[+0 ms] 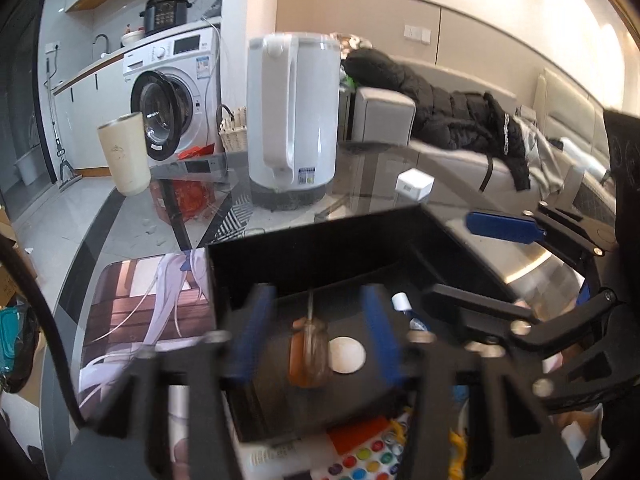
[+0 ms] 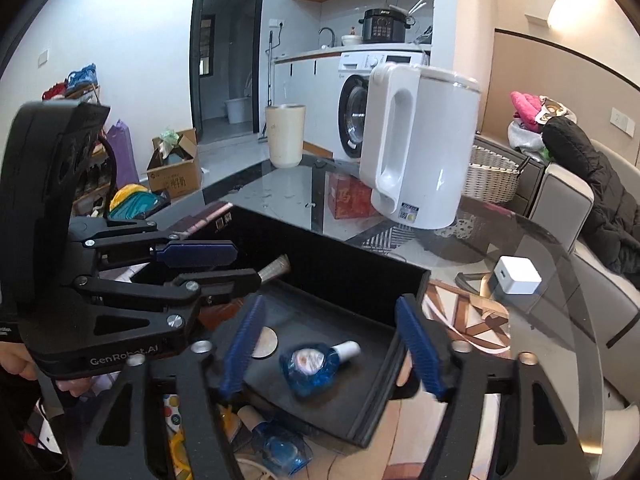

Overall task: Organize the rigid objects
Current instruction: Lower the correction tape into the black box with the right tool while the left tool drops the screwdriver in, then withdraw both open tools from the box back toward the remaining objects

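Both claws hang open over the black tray, each above an item lying inside it.
Left claw (image 1: 312, 336) straddles the amber-handled screwdriver (image 1: 309, 350); right claw (image 2: 332, 348) brackets the blue bottle (image 2: 314, 364); neither pad touches, likely just-sorted pieces, tray (image 2: 352, 280) near the tabletop's (image 2: 520, 240) front edge.

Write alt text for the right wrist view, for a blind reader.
The open right gripper hovers over a black tray holding a blue bottle and a white disc. The left gripper reaches in beside it; a white kettle stands behind.
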### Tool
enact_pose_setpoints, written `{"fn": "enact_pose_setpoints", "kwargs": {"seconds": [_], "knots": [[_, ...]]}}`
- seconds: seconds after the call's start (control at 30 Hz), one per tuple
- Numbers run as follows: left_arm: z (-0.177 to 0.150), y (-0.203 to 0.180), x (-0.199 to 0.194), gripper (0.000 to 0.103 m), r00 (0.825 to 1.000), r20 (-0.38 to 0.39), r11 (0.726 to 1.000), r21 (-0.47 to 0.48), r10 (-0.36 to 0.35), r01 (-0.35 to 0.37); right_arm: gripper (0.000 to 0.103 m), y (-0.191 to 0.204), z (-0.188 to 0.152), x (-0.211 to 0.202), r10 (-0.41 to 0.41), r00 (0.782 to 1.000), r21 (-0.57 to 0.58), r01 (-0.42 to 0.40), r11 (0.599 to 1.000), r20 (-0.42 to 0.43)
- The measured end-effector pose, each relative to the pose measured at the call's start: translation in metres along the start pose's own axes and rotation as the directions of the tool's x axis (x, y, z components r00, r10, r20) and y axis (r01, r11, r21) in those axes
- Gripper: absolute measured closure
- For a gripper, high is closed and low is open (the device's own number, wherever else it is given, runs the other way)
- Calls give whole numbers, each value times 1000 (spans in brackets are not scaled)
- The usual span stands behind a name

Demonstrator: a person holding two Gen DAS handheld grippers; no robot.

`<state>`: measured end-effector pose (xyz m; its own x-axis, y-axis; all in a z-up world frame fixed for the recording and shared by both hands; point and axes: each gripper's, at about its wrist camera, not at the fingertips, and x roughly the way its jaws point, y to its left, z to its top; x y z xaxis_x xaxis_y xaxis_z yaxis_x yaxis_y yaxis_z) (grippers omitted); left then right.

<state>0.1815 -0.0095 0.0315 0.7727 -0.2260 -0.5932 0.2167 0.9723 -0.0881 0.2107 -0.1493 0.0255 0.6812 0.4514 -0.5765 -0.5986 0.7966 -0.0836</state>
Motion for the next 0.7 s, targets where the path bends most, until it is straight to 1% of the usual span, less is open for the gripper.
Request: {"fn": "enact_pose_setpoints", "kwargs": {"seconds": [0.03,0.07,0.1,0.13,0.17,0.23,0.33,0.47,0.57,0.7], "knots": [[-1,0,-8,46,1000,15,1000,-6,-3,3,19,-2,0,-9,-1,1000,10,1,1000,16],[-1,-1,-14,44,1000,26,1000,-12,-2,2,17,-4,-1,-17,-8,1000,21,7,1000,29],[-2,0,-20,32,999,36,1000,-20,1,0,10,-6,-3,-25,-17,999,33,16,999,35],[-3,1,-27,7,999,47,1000,-31,6,-5,4,-6,-4,-31,-25,999,42,24,999,39],[-6,2,-35,0,998,66,999,-50,15,-12,1,-9,-7,-41,-37,998,64,34,997,48],[-12,4,-51,0,994,104,996,-83,21,-13,1,-12,-12,-53,-44,997,94,38,995,57],[-21,8,-65,0,994,99,995,-100,36,-26,1,-14,-23,-67,-52,998,121,46,992,42],[-34,8,-80,0,993,97,993,-109,64,-53,1,-7,-38,-78,-73,997,106,71,992,13],[-44,9,-90,0,993,101,990,-128,68,-55,1,-3,-48,-85,-70,998,107,70,992,4],[-53,7,-94,0,993,89,990,-124,78,-66,1,5,-60,-91,-66,998,100,66,993,-1]]}}
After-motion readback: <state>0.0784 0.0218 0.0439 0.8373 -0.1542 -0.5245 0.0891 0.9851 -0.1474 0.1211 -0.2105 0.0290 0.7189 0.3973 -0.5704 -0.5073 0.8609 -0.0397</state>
